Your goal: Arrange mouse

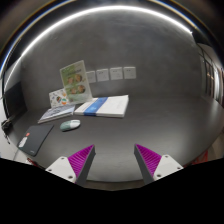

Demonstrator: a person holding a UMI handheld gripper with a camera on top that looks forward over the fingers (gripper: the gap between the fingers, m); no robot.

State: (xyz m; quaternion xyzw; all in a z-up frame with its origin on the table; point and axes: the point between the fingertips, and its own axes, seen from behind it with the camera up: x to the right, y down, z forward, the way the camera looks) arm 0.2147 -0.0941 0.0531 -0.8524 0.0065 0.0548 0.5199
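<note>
On the grey table (150,125), a dark flat pad (34,138) lies at the near left. Just right of it and farther off sits the pale mouse (70,125), near a white-and-blue book (104,106). The claw (113,160) hangs open and empty, the mouse ahead and left of its fingers.

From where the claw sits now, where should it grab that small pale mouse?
Grip the small pale rounded mouse across its two long sides, coming down from above. It lies flat on the grey table, beyond the open claw, left of the white book.
</note>
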